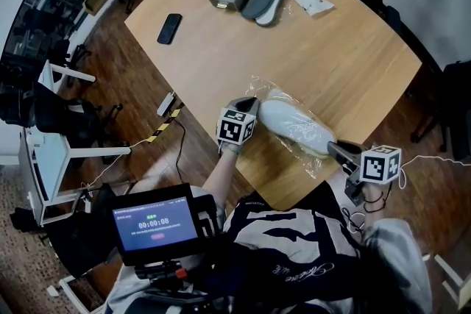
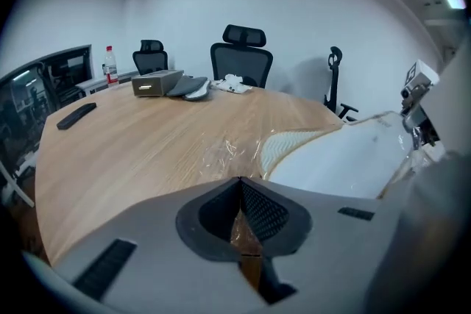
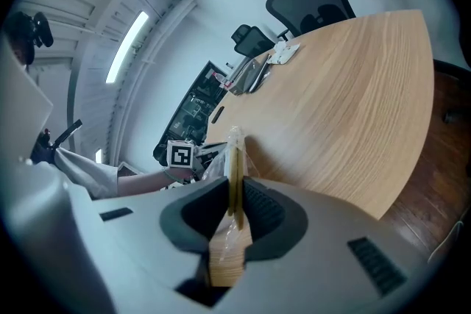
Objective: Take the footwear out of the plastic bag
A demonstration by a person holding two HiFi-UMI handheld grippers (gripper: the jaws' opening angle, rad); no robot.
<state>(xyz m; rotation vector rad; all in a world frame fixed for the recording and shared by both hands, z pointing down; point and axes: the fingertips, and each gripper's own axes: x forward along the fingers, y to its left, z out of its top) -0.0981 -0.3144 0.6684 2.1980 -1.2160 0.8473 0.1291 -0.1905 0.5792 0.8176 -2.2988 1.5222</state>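
Shoe, white, sits in clear plastic bag by table's near edge. R gripper pinches bag end plus thin yellowish strip. L gripper at opposite end, jaws pressed together; film caught or not, can't tell.

The blue screen at the person's chest reads 00:00:08.
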